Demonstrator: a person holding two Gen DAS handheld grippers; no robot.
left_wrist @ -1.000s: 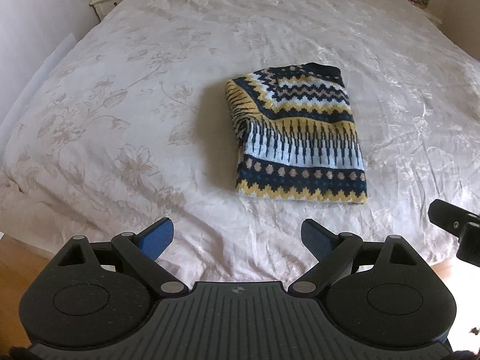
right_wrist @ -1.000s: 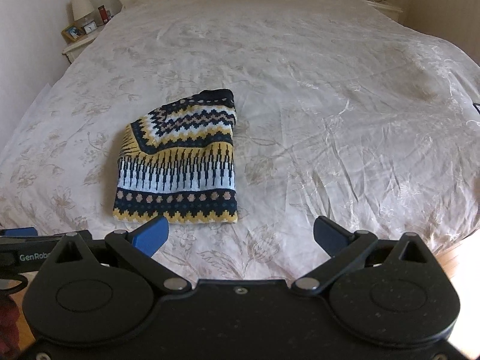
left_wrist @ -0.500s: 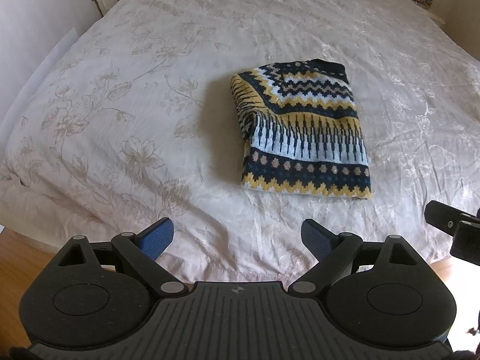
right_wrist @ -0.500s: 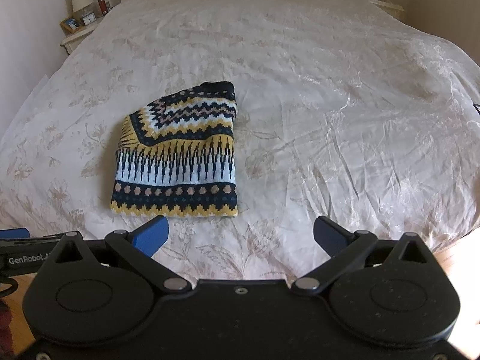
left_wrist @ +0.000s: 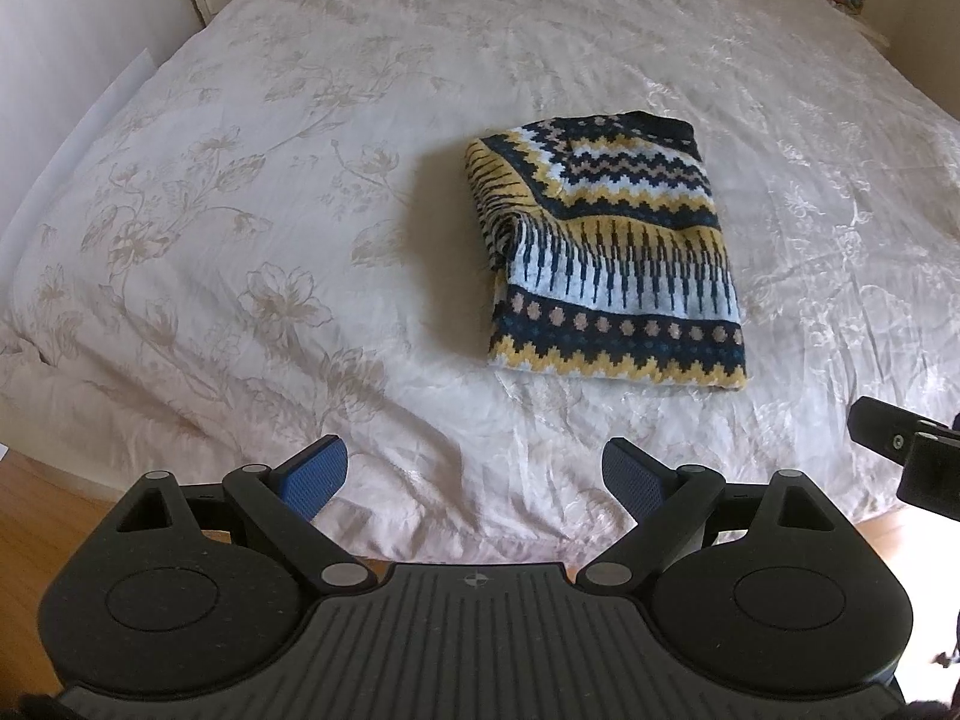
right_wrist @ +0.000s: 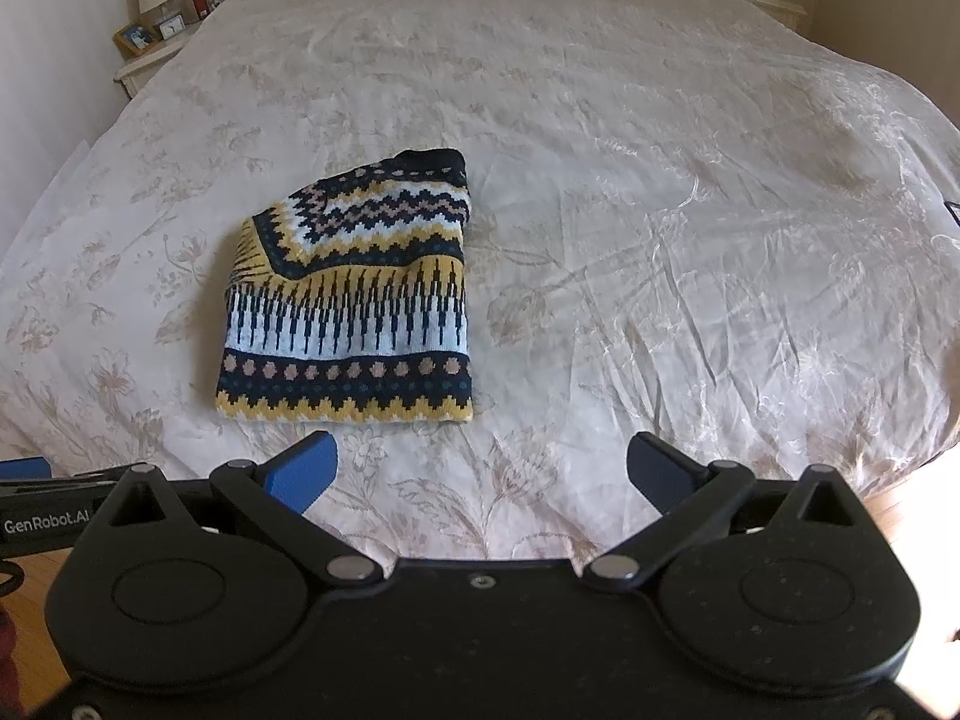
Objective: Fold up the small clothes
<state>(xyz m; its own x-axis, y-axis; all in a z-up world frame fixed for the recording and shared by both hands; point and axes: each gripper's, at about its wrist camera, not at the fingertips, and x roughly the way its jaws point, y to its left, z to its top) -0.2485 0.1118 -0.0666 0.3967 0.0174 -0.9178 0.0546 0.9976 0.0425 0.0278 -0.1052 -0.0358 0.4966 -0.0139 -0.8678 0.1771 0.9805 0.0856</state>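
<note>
Approach noted over the last second: in both wrist views the knitted garment is seen larger and nearer the lower edge than in the earlier pictures, so both tools have been carried toward it above the bed. No contact has been made. The garment's outline and folds are unchanged across the pictures, so it is judged that nothing has been handled in this interval.

Left gripper: fingers held wide apart, nothing between them, poised over the near edge of the bed. Right gripper: fingers likewise spread, empty, poised beside the left one; part of each tool is caught at the margin of the other's view.

Garment position: flat on the floral bedspread, near the foot of the bed, ahead of both tools and apart from them. From the left wrist view it lies ahead and to the right; from the right wrist view, ahead and to the left.

Garment appearance: a patterned knit in navy, yellow, pale blue and tan bands, already doubled into a compact near-rectangle. The zigzag hem faces the tools. The left side is rounded and bulky where layers are tucked; a dark ribbed edge shows at the far corner. Folding is judged largely complete; a further fold or tidying may remain.
</note>
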